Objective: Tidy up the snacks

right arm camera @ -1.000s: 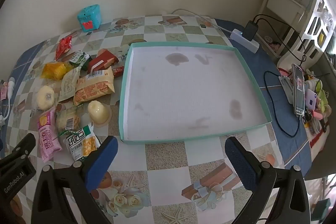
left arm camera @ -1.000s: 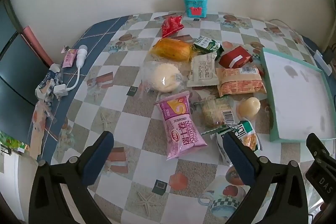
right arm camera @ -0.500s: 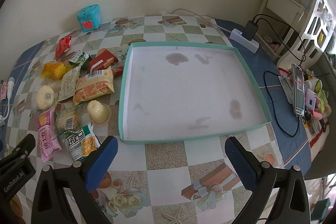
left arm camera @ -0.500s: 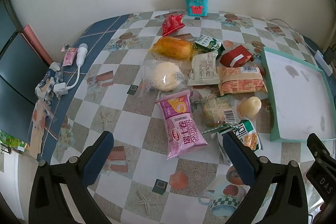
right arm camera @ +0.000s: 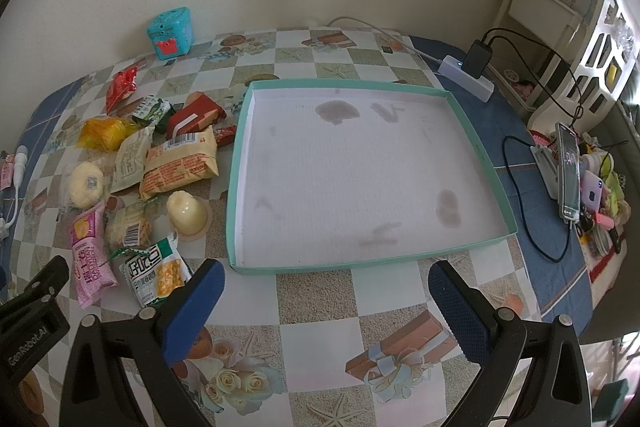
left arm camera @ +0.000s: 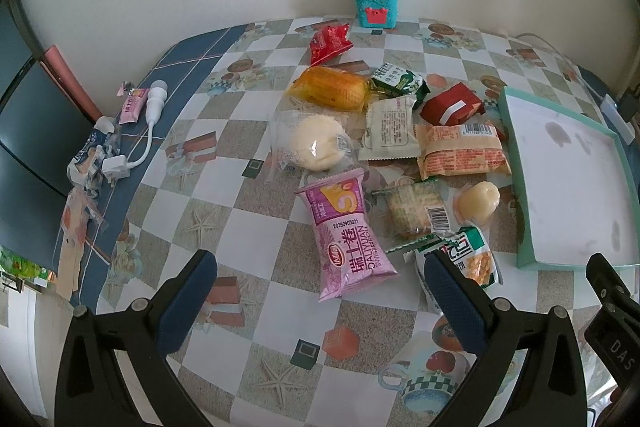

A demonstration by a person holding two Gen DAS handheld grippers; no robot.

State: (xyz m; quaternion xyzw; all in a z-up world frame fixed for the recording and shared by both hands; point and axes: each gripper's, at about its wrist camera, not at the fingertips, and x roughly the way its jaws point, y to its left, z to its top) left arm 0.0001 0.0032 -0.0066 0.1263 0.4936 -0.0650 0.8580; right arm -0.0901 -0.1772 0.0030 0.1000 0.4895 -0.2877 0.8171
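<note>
- The left claw (left arm camera: 320,291) is spread wide and holds nothing, low in the frame above the checkered tabletop (left arm camera: 256,227).
- The right claw (right arm camera: 326,301) is likewise spread and holds nothing.
- Snacks lie at centre frame: a pink packet (left arm camera: 347,235) nearest, a green-and-white packet (left arm camera: 466,259) beside it.
- A teal-rimmed tray (right arm camera: 476,147) sits right of the pile.

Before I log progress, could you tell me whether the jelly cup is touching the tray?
Apart: the right wrist view shows tablecloth between the jelly cup and the tray.
</note>
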